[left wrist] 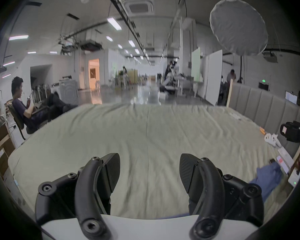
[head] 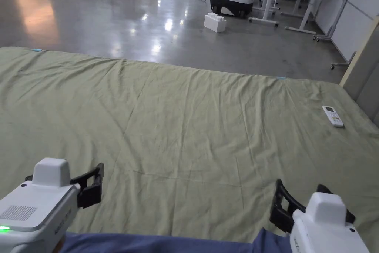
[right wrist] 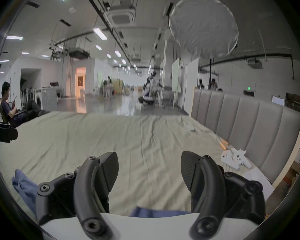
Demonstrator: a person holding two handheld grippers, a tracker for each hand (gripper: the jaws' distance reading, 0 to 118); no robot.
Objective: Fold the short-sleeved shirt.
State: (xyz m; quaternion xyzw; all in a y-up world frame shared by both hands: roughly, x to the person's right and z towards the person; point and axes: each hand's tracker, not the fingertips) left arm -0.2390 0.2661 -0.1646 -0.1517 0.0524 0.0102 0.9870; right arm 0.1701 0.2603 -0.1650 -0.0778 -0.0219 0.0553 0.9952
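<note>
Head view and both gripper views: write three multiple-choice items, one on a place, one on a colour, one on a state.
1. Where does the white remote lie on the bed sheet?
A. by its right edge
B. in its middle
C. by its left edge

2. What colour is the shirt at the near edge?
A. red
B. blue
C. white

3. How do the left tongs and right tongs stand?
A. both shut
B. one shut on the shirt
C. both open, holding nothing

Key: 1 A, it rests near the headboard side; 2 B, blue cloth shows below the tongs; 3 C, bare sheet shows between each pair of jaws.
</note>
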